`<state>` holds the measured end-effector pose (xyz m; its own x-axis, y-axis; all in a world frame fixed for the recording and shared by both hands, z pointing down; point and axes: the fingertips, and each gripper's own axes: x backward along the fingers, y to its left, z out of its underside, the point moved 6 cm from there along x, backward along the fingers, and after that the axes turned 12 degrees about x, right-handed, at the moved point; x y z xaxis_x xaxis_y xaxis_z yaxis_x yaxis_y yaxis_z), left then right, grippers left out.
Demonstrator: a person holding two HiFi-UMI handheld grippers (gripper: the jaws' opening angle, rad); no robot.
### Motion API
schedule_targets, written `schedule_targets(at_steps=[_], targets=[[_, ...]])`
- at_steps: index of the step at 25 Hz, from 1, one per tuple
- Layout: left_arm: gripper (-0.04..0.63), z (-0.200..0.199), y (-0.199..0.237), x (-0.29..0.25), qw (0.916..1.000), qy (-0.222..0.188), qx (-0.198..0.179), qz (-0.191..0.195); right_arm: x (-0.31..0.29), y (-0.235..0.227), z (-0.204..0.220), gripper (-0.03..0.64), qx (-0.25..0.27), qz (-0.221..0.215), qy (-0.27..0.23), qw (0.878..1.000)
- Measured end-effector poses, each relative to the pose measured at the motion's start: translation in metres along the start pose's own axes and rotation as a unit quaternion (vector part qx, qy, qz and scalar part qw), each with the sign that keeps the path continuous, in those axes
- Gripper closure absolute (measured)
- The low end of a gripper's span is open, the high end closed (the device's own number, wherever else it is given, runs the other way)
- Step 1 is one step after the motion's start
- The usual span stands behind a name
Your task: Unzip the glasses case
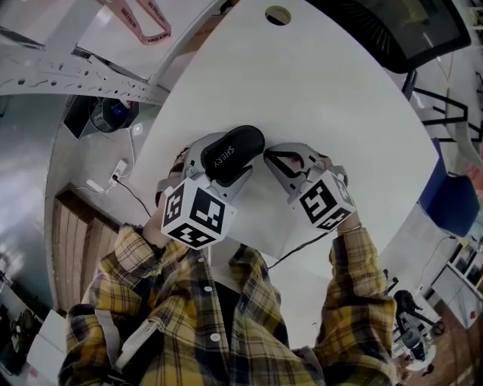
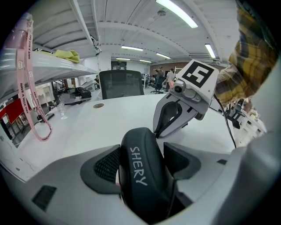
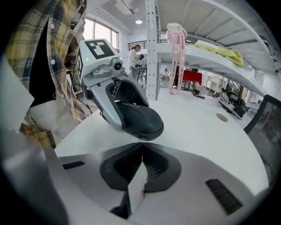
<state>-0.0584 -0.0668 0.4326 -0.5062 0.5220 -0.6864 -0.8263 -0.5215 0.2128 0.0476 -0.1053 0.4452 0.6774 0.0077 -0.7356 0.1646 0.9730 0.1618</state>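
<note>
The white bench (image 1: 355, 121) bears a round hole (image 1: 278, 15) near its far edge, well beyond the left tongs (image 1: 226, 157) and right tongs (image 1: 267, 154).

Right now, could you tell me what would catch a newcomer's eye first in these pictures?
A black glasses case marked SHERY stands out, clamped between the jaws of the left gripper over the white table. Right beside it, the right gripper has its jaws pinched together at the case's end. Whether they hold the zipper pull is too small to tell.
</note>
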Motion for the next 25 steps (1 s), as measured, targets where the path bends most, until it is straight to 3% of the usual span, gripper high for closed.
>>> schedule_targets(at_steps=[4, 10, 20, 25], targets=[[0.295, 0.001, 0.002, 0.0, 1.0, -0.001, 0.001, 0.002, -0.008, -0.001, -0.005, 0.615, -0.003, -0.003, 0.006, 1.0], [0.295, 0.0, -0.001, 0.0, 1.0, -0.001, -0.007, 0.004, -0.001, -0.002, -0.003, 0.618, -0.007, 0.03, 0.041, 0.999], [0.295, 0.0, -0.002, 0.0, 0.9996, 0.002, -0.028, 0.009, -0.011, -0.037, -0.005, 0.617, 0.069, 0.003, 0.09, 0.994], [0.295, 0.0, 0.001, 0.0, 0.9996, 0.006, -0.02, 0.021, -0.021, -0.047, -0.011, 0.617, 0.114, -0.018, 0.099, 0.988]])
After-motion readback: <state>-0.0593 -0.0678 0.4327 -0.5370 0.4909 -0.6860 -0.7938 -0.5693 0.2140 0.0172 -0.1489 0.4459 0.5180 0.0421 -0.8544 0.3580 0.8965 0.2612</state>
